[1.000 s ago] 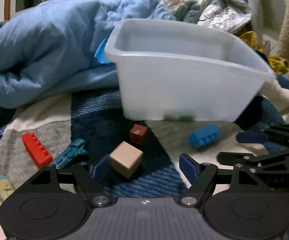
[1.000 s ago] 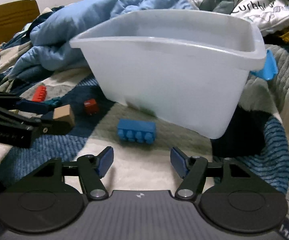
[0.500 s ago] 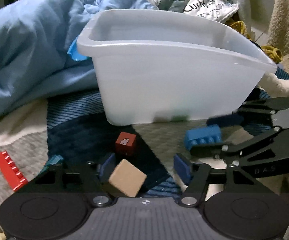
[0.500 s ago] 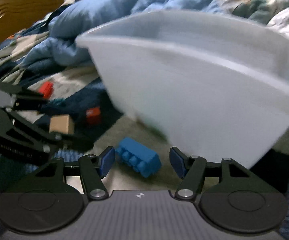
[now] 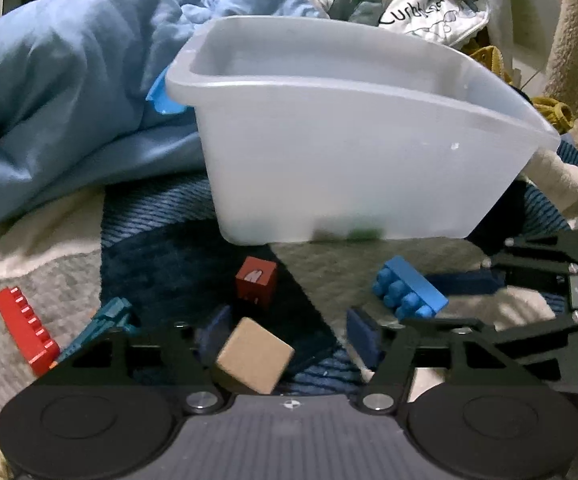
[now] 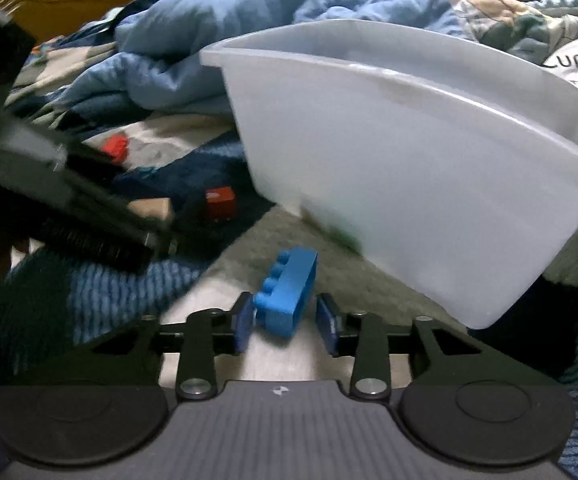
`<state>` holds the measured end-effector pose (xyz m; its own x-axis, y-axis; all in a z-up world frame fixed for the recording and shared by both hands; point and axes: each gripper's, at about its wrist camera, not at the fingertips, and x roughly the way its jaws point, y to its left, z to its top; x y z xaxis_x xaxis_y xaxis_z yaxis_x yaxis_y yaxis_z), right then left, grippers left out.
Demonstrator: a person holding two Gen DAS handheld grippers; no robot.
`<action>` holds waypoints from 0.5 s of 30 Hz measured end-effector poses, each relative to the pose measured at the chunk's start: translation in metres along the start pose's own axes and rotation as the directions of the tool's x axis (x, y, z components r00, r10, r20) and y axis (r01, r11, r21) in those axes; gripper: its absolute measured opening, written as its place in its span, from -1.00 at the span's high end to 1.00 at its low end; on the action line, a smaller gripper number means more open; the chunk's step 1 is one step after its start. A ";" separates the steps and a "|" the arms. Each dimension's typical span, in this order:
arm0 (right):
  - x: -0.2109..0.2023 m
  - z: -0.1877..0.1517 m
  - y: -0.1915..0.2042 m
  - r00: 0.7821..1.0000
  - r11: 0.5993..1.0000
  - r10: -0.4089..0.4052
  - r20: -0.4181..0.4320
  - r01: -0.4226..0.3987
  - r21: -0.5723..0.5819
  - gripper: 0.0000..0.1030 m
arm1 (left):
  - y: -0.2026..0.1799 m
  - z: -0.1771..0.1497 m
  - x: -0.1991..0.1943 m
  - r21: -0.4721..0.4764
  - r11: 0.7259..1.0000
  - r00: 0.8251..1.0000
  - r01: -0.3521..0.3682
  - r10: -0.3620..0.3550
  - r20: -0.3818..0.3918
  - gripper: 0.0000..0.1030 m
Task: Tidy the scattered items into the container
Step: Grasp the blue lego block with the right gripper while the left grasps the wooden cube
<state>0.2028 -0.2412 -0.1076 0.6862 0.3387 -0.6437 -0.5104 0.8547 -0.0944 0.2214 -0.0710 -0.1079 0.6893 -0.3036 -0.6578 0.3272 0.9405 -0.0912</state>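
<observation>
The white container (image 5: 349, 168) sits on the bed ahead of me. My right gripper (image 6: 285, 320) has its fingers apart, flanking the blue brick (image 6: 289, 296), not yet clamped. My left gripper (image 5: 285, 336) spreads wide around the tan cube (image 5: 255, 354). I judge both pickups underway; next, squeeze and lift over the rim.

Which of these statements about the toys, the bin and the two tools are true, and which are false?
1. The tan cube lies between the left tool's fingers. True.
2. The blue brick is inside the bin. False: it lies on the blanket, between the right tool's fingers.
3. The red cube sits in front of the bin. True.
4. The left tool is shut. False: it is wide open.
</observation>
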 end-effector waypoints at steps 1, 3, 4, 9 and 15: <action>0.002 0.001 0.000 1.000 1.000 -0.012 0.002 0.012 0.006 0.20 | -0.001 -0.001 0.000 0.002 1.000 1.000 -0.009 0.009 -0.001 -0.33; 0.005 0.002 0.000 1.000 0.999 -0.029 0.001 0.029 0.019 0.22 | 0.000 -0.002 0.002 0.001 0.999 0.999 -0.032 0.032 -0.018 -0.30; 0.007 0.003 0.000 0.999 0.999 -0.032 -0.007 0.033 0.024 0.35 | 0.001 -0.003 0.002 -0.001 0.999 0.999 -0.040 0.040 -0.026 -0.27; 0.002 0.000 0.003 0.999 0.998 -0.049 -0.013 0.049 0.031 0.50 | 0.014 -0.011 -0.006 -0.062 0.998 0.999 -0.012 0.009 -0.039 -0.12; -0.002 -0.001 0.008 0.998 0.998 -0.057 -0.022 0.058 0.038 0.50 | 0.006 -0.010 -0.004 -0.007 0.998 0.996 -0.067 0.066 -0.055 -0.18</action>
<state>0.1967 -0.2358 -0.1082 0.7024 0.2806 -0.6541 -0.4500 0.8871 -0.1027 0.2144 -0.0631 -0.1133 0.6727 -0.2316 -0.7028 0.2758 0.9598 -0.0523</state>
